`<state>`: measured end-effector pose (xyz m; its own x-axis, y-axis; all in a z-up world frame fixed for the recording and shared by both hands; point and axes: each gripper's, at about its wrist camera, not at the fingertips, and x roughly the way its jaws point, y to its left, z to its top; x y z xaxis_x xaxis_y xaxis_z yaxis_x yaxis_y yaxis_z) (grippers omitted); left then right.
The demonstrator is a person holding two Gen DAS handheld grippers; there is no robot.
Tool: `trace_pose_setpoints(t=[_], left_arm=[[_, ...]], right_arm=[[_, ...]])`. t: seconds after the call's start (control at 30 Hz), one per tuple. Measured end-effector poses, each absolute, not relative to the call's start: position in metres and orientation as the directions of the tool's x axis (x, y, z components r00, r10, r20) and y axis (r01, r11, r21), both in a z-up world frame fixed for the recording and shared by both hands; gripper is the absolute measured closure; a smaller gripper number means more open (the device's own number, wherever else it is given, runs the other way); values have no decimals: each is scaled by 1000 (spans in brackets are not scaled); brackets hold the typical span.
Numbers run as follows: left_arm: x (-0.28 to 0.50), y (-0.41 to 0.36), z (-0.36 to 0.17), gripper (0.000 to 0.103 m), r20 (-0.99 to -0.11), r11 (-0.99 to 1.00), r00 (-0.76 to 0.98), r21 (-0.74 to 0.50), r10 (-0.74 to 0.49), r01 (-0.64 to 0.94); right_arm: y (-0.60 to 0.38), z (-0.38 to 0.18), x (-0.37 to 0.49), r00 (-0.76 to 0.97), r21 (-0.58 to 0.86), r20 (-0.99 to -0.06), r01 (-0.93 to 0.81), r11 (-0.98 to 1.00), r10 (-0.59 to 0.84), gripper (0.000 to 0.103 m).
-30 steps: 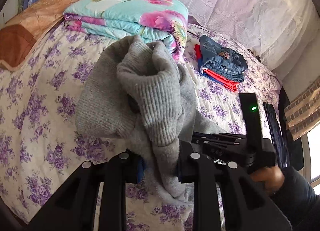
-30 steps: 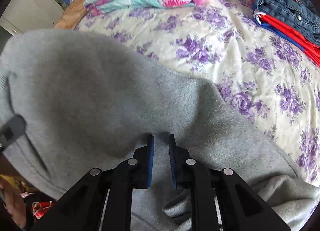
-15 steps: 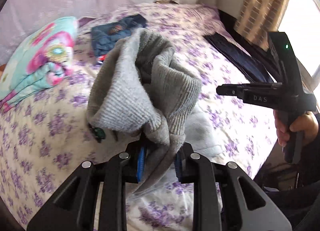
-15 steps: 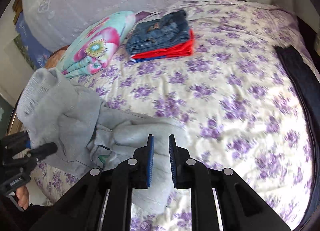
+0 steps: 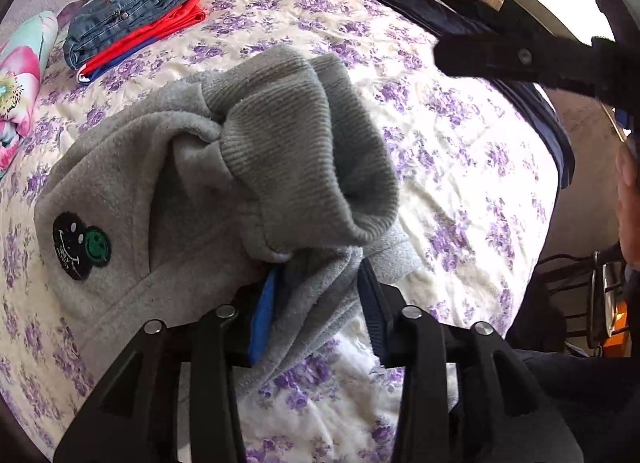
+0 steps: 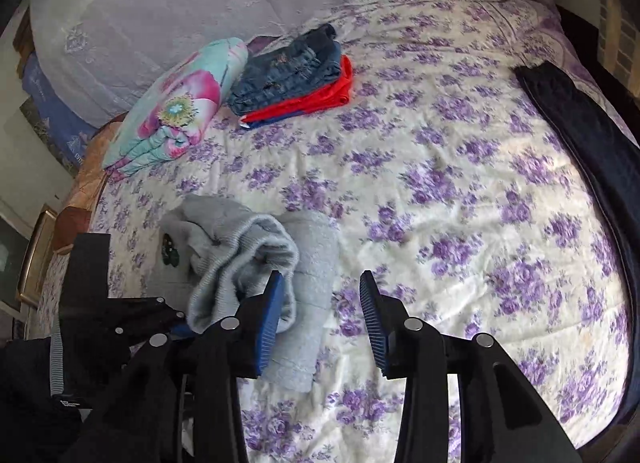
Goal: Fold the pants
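The grey fleece pants [image 5: 168, 191] lie bunched on the floral bedspread [image 5: 460, 151], with a ribbed cuff on top and a smiley patch [image 5: 80, 245] at the left. My left gripper [image 5: 316, 295] stands open with grey cloth lying loosely between its blue pads. In the right wrist view the same pants [image 6: 244, 259] sit in a heap at lower left. My right gripper [image 6: 320, 303] is open and empty above the bedspread [image 6: 460, 191], just right of the heap. The left gripper's black body [image 6: 100, 303] shows beside the heap.
A stack of folded jeans over red clothing [image 6: 296, 79] lies at the back of the bed, beside a folded floral quilt [image 6: 180, 107]. A dark garment [image 6: 592, 151] lies along the right edge of the bed. The right gripper [image 5: 520, 59] crosses the left wrist view at upper right.
My left gripper has opened and lowered the grey pants onto the bed. My right gripper has opened wide and pulled back from the cloth.
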<state>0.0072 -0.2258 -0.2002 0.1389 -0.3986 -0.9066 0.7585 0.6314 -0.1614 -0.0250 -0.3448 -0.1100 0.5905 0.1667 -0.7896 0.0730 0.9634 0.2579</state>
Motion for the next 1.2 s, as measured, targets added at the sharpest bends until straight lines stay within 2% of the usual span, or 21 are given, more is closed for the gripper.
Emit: trace_pose_setpoints(t=[0.03,0.33,0.43,0.47,0.5,0.53,0.67,0.77,0.83,0.93,1.0,1.07,1.1,1.13,1.2], left_arm=[[6,-223,-198,62,-904,634,140,-166,-404,756],[1,-214,-189,62,-893,650,159,-175,-421,739],[1,-211,-187,62,-892,659,163,-178,-422,731],[2,-211,-187,62,-891,661,163,-181,-423,729],[3,-210,-186,62,-890,663,164,-182,-425,726],[4,-209,-186,62,-889,664,164,-185,-427,725],[5,-198,-172,62,-877,671,172,-203,-448,713],[13,-171,-152,62,-846,699,202,-248,-494,671],[26,-158,-152,62,-837,726,202,-290,-508,624],[48,-158,-177,62,-858,753,159,-323,-489,574],[55,-168,-204,62,-892,771,149,-272,-426,576],[49,-176,-213,59,-902,768,200,-191,-383,611],[46,-177,-212,57,-900,762,210,-178,-382,623],[43,-179,-211,52,-899,758,214,-174,-383,628],[37,-180,-210,51,-900,753,217,-162,-378,638]], right_arm=[[-338,-108,-17,583,239,-796,55,970,163,54],[-305,-141,25,461,260,-857,-1,966,231,54],[-304,-156,28,435,257,-871,9,966,228,49],[-305,-158,28,432,271,-869,11,963,239,53],[-307,-158,28,428,311,-859,0,950,281,69],[-307,-158,27,420,346,-851,-6,938,316,95],[-313,-141,16,449,289,-858,21,957,250,95],[-329,-139,6,439,307,-863,64,949,250,95],[-331,-163,7,397,304,-884,87,949,246,95],[-326,-193,13,412,291,-884,111,950,222,92],[-329,-188,14,426,333,-870,137,933,248,91],[-330,-175,12,411,310,-881,127,942,234,82],[-330,-166,11,408,253,-895,129,959,182,67],[-329,-154,8,423,207,-895,121,971,138,59],[-326,-127,4,485,171,-868,95,981,104,60]])
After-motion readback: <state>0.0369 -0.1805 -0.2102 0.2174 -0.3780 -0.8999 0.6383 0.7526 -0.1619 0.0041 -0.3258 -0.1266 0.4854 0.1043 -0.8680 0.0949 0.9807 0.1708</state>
